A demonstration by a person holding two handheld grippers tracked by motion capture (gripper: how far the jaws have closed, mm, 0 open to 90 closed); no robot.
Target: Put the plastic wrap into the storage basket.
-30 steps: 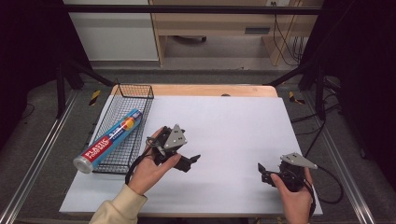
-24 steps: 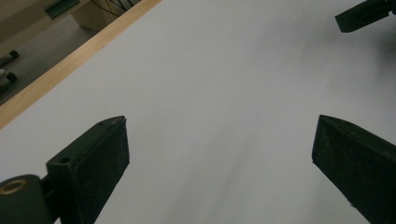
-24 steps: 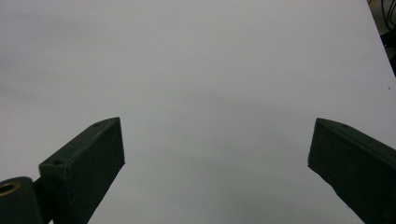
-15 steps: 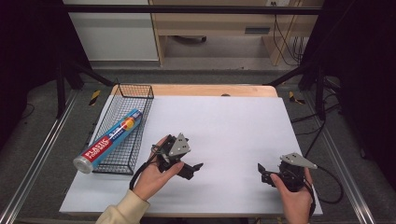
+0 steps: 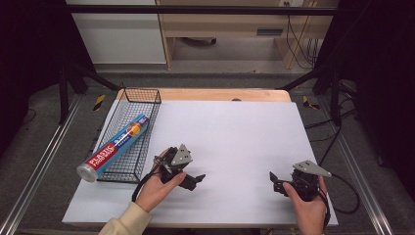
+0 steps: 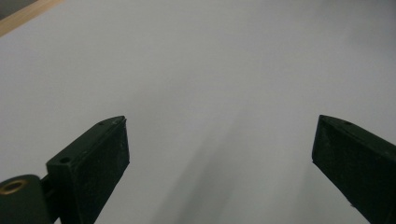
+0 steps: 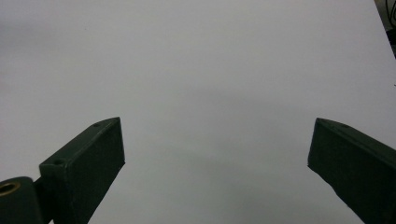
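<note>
We read "PLASTIC FOOD WRAP" in white letters on the red band of the wrap box point(image 5: 113, 147), lying in the wire basket point(image 5: 147, 95).

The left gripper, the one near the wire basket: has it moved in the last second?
Yes. The left gripper has drawn back toward the person's edge of the table, ending lower in the high view against the wire basket, which stayed put.
</note>
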